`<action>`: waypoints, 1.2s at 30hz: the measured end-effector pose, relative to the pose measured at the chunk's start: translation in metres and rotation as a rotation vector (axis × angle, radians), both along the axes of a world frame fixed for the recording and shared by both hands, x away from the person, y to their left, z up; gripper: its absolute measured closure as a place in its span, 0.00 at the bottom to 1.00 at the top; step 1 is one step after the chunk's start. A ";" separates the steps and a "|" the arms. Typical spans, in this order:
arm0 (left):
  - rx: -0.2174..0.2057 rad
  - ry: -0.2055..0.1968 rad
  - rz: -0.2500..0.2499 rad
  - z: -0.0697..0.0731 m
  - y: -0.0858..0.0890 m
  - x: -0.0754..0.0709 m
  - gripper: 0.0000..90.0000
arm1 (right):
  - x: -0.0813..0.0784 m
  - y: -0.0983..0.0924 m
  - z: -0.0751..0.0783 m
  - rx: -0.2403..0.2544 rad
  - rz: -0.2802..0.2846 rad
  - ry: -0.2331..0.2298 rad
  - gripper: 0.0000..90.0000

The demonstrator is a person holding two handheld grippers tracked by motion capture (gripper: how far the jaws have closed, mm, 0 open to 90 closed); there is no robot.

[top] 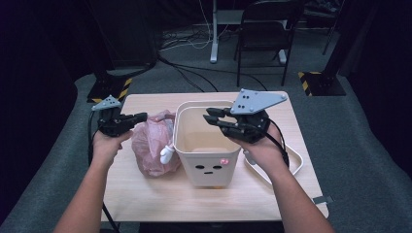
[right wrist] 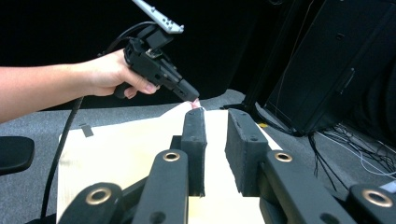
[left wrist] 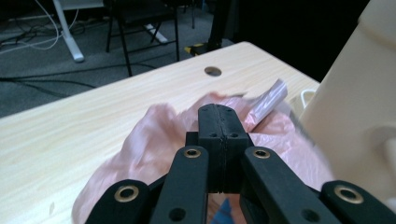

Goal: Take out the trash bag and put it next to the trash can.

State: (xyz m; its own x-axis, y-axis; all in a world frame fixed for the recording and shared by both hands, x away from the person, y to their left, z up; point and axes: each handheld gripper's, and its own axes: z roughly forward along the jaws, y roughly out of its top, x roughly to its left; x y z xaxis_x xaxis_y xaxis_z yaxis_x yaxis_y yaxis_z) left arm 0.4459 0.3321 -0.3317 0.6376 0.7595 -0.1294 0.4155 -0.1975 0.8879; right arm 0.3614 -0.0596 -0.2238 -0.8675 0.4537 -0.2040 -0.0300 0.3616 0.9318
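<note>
A crumpled pink plastic bag [top: 151,143] lies on the wooden table [top: 145,194], left of a cream bin [top: 206,167] with a small face on its front. My left gripper [top: 144,116] is at the bag's upper edge. In the left gripper view its jaws [left wrist: 218,112] are pressed together, with pink film [left wrist: 154,135] bunched up to their tip. From the right gripper view, the left gripper [right wrist: 190,98] has a bit of pink at its tip. My right gripper [top: 210,116] hovers over the bin's opening, pointing left. Its jaws [right wrist: 217,116] stand apart with nothing between them.
A white tray [top: 294,162] lies flat on the table right of the bin, under my right wrist. A small white handle-like piece [top: 166,154] sits between bag and bin. A folding chair [top: 265,34] and cables stand on the floor beyond the table.
</note>
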 end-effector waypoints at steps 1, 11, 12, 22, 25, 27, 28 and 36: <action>0.004 0.003 0.001 -0.003 0.000 0.000 1.00 | -0.001 -0.002 -0.001 0.002 -0.003 0.000 0.85; 0.021 0.028 0.001 -0.034 -0.003 -0.003 1.00 | -0.007 -0.019 -0.010 0.016 -0.035 0.004 0.85; 0.022 0.028 0.002 -0.037 -0.003 -0.003 1.00 | -0.007 -0.021 -0.011 0.017 -0.038 0.003 0.85; 0.004 0.031 0.008 -0.051 -0.004 -0.005 1.00 | -0.009 -0.037 -0.018 0.037 -0.063 0.022 0.83; 0.000 0.032 0.012 -0.053 -0.003 -0.005 1.00 | -0.008 -0.040 -0.021 0.041 -0.067 0.030 0.82; 0.005 0.029 0.016 -0.054 -0.002 -0.005 1.00 | -0.008 -0.042 -0.023 0.044 -0.074 0.036 0.82; 0.004 0.026 0.014 -0.054 -0.002 -0.005 1.00 | -0.008 -0.044 -0.024 0.047 -0.078 0.039 0.82; 0.004 0.013 0.014 -0.058 -0.001 -0.008 0.98 | -0.009 -0.060 -0.033 0.057 -0.119 0.039 0.79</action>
State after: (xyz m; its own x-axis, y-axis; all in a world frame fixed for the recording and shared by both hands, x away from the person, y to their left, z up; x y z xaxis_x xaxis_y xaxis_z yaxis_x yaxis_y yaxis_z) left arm 0.4382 0.3315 -0.3897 0.6255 0.7685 -0.1347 0.4298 -0.1953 0.8815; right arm 0.3525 -0.1198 -0.2569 -0.8133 0.5642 -0.1424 0.0465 0.3070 0.9506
